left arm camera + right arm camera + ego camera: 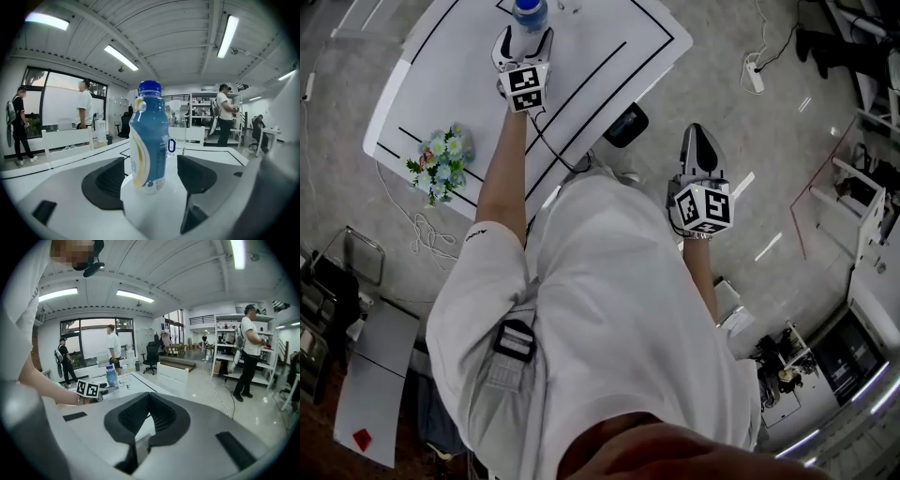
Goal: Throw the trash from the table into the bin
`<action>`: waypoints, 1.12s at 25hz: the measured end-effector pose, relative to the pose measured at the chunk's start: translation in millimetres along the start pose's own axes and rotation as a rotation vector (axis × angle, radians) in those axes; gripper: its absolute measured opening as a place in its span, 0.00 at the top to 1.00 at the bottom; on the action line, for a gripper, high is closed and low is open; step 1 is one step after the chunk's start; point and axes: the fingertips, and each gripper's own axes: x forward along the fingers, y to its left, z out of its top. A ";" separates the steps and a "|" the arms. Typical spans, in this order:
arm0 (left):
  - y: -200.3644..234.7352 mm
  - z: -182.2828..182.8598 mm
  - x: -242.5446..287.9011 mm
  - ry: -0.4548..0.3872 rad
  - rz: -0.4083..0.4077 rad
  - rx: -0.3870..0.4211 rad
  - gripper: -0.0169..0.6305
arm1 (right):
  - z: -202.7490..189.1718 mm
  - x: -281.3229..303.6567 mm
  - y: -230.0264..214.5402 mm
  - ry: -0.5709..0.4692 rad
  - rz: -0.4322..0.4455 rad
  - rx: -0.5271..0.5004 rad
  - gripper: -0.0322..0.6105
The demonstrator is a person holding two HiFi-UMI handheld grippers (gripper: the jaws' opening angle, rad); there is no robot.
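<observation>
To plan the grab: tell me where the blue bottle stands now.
The blue bottle stands upright on the white table, at the top of the head view, left of centre, between the open jaws of the left tool.

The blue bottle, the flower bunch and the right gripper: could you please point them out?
blue bottle (149,140), left gripper view, middle of its body.
flower bunch (441,165), head view, on the blossoms.
right gripper (700,134), head view, at its shut fingertips.

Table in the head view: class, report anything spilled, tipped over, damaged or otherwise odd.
Nothing stands out. The blue bottle stands upright and capped on the white table, between the open jaws of the left gripper, clear of both. A bunch of flowers lies near the table's edge. No spill or damage shows.
</observation>
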 end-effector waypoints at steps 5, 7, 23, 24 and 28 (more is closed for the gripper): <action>6.4 -0.9 23.2 0.007 -0.005 0.006 0.46 | -7.7 1.9 -4.8 0.025 -0.025 0.018 0.94; 10.2 1.9 26.9 0.015 0.006 0.006 0.46 | -8.0 4.0 -5.2 0.025 -0.027 0.024 0.94; -27.9 59.2 -62.4 -0.094 -0.014 -0.023 0.54 | -19.3 -27.2 -14.8 -0.045 0.058 0.068 0.94; -34.8 61.3 -69.5 -0.097 -0.012 -0.016 0.54 | -22.5 -33.1 -17.8 -0.049 0.065 0.072 0.94; -66.6 69.5 -97.5 -0.123 -0.024 -0.005 0.54 | -41.4 -56.9 -32.0 -0.056 0.095 0.079 0.94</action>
